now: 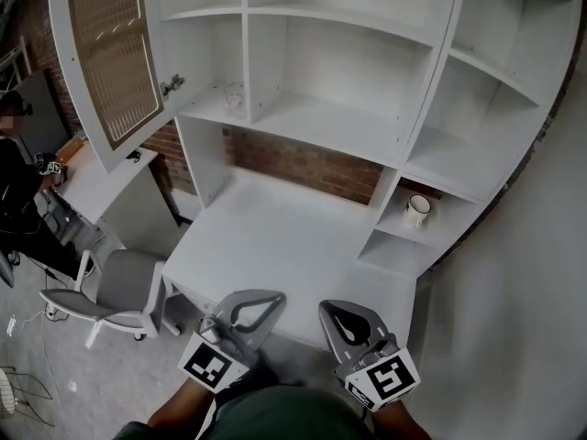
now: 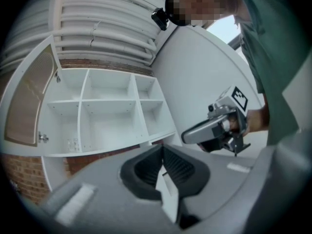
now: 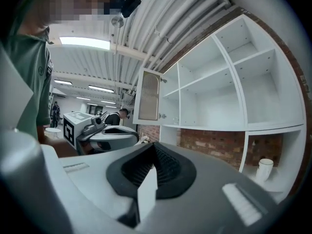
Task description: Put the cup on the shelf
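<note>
A white cup point(image 1: 418, 210) stands upright in the low right cubby of the white shelf unit point(image 1: 385, 26), and it shows in the right gripper view as the cup point(image 3: 264, 169) at the far right. My left gripper point(image 1: 263, 301) and right gripper point(image 1: 340, 312) hover side by side at the near edge of the white desk point(image 1: 275, 236), both shut and empty, well short of the cup. In the left gripper view its own jaws point(image 2: 163, 148) are closed with the right gripper point(image 2: 214, 128) to their right. In the right gripper view its own jaws point(image 3: 155, 146) are closed too.
A clear glass point(image 1: 235, 99) stands on the shelf behind an open cabinet door with a woven panel point(image 1: 105, 53). A grey chair point(image 1: 119, 290) and a side desk point(image 1: 101, 186) are at the left, with a person point(image 1: 14, 181) beyond. A brick wall point(image 1: 312, 168) backs the desk.
</note>
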### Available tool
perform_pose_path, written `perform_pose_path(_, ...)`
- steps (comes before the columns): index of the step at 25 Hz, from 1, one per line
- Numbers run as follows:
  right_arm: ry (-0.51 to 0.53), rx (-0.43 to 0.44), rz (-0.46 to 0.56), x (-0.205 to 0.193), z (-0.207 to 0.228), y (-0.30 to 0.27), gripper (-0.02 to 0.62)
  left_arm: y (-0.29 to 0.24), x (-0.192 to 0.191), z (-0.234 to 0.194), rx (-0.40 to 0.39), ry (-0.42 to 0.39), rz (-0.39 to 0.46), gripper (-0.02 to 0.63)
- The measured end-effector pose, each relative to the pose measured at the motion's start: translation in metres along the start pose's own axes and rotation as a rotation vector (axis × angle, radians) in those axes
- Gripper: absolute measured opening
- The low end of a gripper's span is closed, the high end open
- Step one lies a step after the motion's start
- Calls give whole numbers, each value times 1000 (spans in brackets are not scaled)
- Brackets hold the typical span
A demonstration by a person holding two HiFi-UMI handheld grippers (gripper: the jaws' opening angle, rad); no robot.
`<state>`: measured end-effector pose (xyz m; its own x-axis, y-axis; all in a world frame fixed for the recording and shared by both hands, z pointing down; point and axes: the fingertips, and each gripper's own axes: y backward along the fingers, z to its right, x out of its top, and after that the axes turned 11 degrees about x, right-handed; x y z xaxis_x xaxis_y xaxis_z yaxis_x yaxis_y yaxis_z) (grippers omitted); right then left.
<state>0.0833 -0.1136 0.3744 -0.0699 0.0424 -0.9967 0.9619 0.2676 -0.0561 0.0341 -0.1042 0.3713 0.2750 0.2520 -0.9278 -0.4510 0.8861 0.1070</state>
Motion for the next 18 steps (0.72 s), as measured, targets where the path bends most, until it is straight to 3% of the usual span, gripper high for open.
perform_pose_path(8,-34,42,-21,-14,-9,2,5,6,-11,15,-2,19,-18,3)
perform_pose_path(18,-61,16,-24,-20,8,18,5,-10,-13,19,-5,35,-28,3)
